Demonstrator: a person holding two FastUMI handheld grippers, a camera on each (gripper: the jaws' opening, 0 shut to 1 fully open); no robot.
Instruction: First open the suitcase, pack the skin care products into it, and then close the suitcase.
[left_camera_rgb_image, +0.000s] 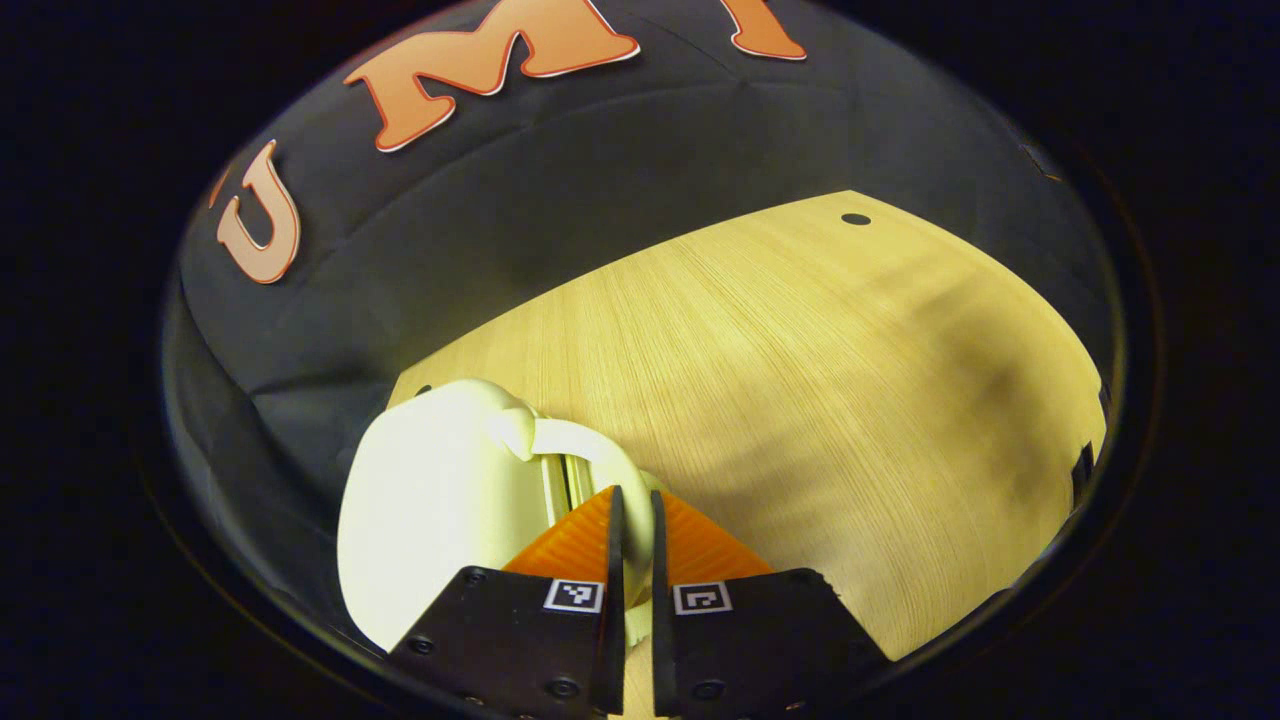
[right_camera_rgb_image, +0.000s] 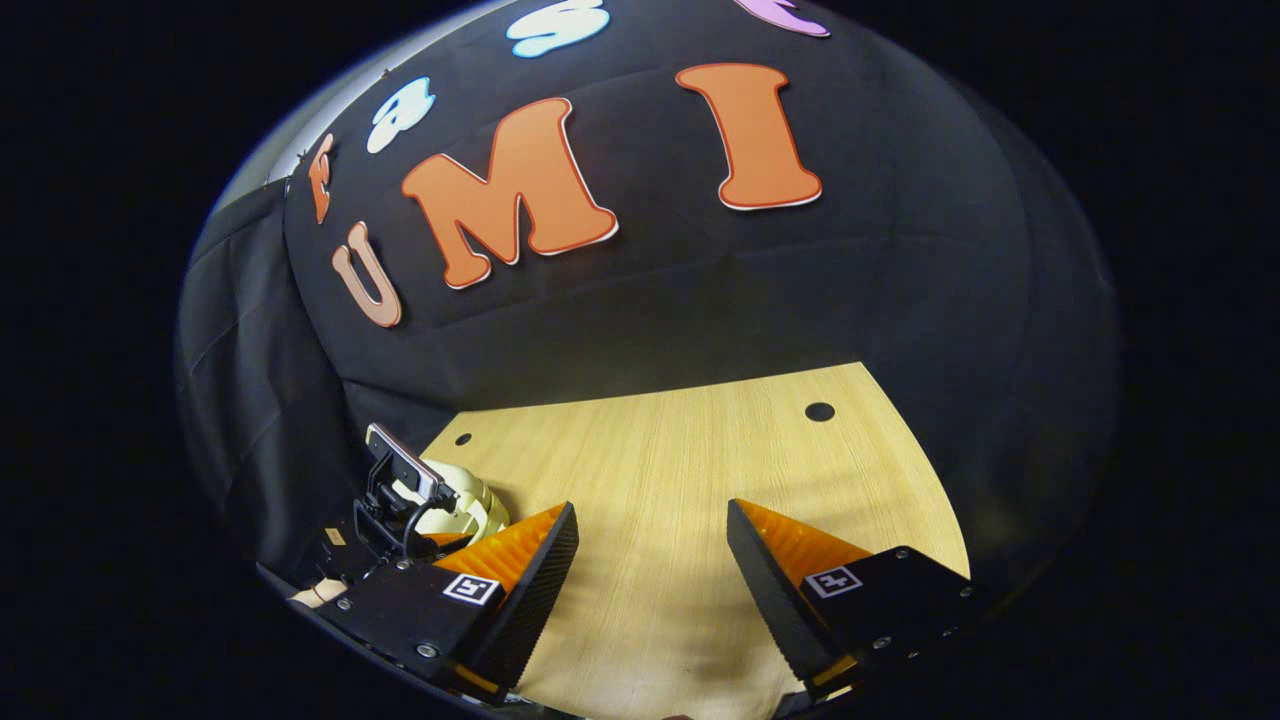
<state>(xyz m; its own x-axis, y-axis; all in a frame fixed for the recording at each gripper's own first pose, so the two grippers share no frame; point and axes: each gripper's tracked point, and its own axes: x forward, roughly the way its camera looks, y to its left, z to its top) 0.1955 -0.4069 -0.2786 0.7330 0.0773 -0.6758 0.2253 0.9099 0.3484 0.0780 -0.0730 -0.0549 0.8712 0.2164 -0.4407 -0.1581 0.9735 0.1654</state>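
The cream hard-shell suitcase (left_camera_rgb_image: 430, 510) is seen in the left gripper view standing at the near left part of the wooden desk (left_camera_rgb_image: 800, 400), close to the black cloth wall. Its curved handle (left_camera_rgb_image: 585, 450) faces the camera, and a narrow seam runs beside it. The left gripper (left_camera_rgb_image: 632, 540) is held just in front of the handle, with its fingers brought almost together, only a thin slit being left between them; whether anything is pinched there cannot be told.

In the right gripper view, the right gripper (right_camera_rgb_image: 650, 560) is held over bare desk to the right of the suitcase (right_camera_rgb_image: 465, 505), its fingers spread wide and holding nothing. The other gripper is seen beside the suitcase.

The step in hand is judged to be opening the suitcase. It would be done well if the shell were steadied from one side while the lid edge by the seam is caught and swung away, slowly enough that the case is not dragged or tipped.

The case seems to stand on edge, handle pointing toward the left gripper; its long axis cannot be settled, since much of the shell is cut off.
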